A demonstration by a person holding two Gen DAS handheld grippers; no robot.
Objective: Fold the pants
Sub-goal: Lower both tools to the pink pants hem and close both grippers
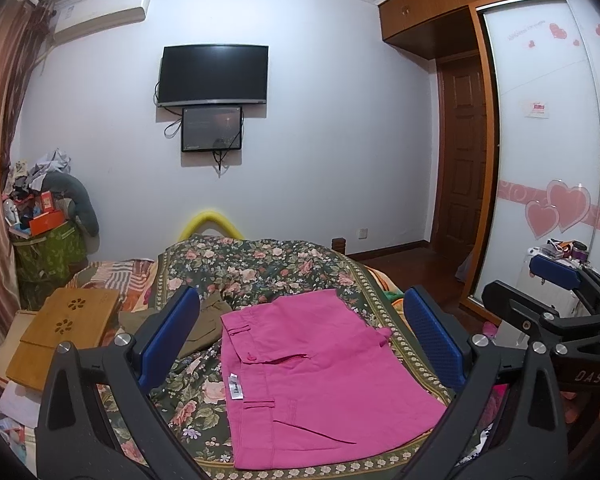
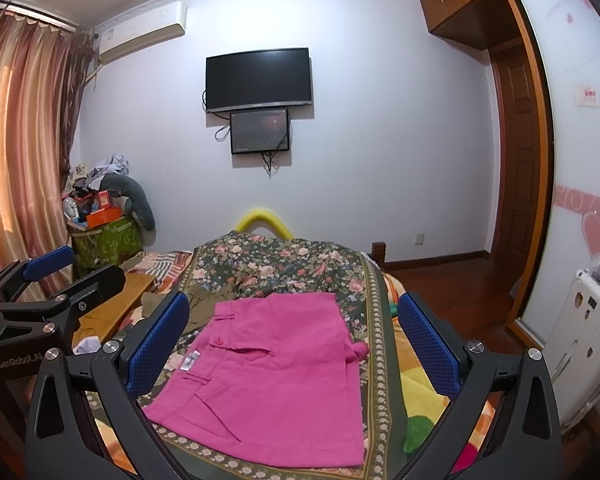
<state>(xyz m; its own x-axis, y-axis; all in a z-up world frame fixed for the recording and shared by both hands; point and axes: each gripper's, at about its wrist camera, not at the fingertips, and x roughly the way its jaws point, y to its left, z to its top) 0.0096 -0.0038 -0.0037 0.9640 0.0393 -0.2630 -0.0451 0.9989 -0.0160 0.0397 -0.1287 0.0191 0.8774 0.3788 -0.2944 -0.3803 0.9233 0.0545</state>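
Pink pants (image 1: 312,376) lie folded flat on the floral bedspread (image 1: 260,264), waistband and white label to the left. They also show in the right wrist view (image 2: 276,376). My left gripper (image 1: 300,336) is open and empty, held above the pants, its blue pads either side of them. My right gripper (image 2: 296,340) is open and empty too, above the pants. In the left wrist view the right gripper (image 1: 556,292) is at the right edge. In the right wrist view the left gripper (image 2: 56,276) is at the left edge.
An olive-brown garment (image 1: 204,320) lies just left of the pink pants. A bamboo lap tray (image 1: 64,328) sits at the bed's left. A green hamper (image 1: 48,252) piled with clutter stands by the curtain. A white suitcase (image 2: 580,344) and wardrobe (image 2: 572,120) are to the right.
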